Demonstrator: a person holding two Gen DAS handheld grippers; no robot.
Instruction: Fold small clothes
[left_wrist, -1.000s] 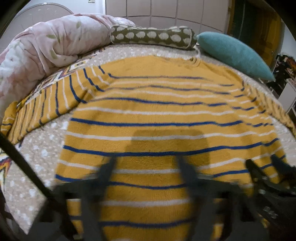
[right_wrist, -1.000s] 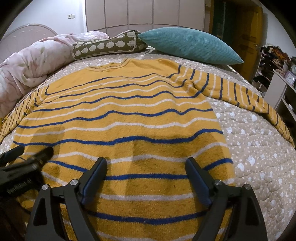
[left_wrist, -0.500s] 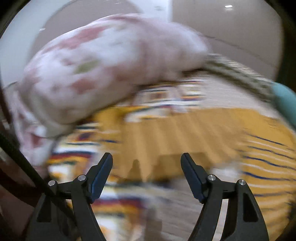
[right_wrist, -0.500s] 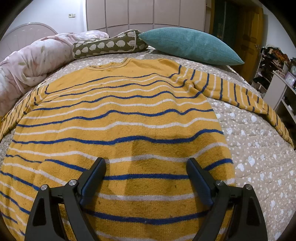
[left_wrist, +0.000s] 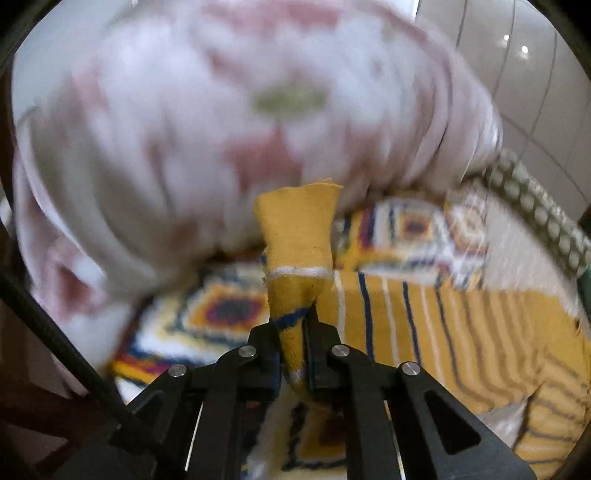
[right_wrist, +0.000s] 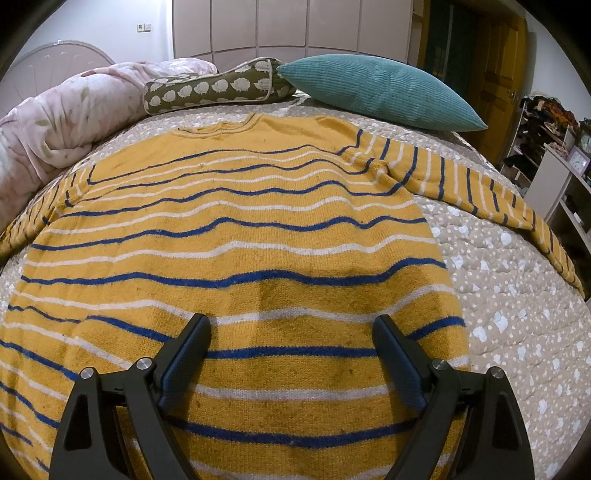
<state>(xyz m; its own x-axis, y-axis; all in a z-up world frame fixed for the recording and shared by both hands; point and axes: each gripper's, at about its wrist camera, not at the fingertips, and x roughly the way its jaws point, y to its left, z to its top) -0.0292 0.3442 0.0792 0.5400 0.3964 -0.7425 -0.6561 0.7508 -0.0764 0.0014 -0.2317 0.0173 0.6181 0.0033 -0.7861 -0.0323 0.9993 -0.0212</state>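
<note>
Left gripper (left_wrist: 293, 332) is closing, its jaws pinching the sweater's (right_wrist: 236, 258) knitted cuff (left_wrist: 297, 236), which stands up against a blurred, apparently quilted pink duvet (left_wrist: 221, 110). A second ago it hovered wide over the flat-spread mustard sweater on the dotted bedspread (right_wrist: 509, 314). Right gripper (right_wrist: 291, 358) hangs wide apart, empty, tilted downward above the hem.

The left wrist view sits low and close against the pink quilt (left_wrist: 229, 122), facing across the bed. The right wrist view looks down over the striped sweater (right_wrist: 236, 258). Both share these.
</note>
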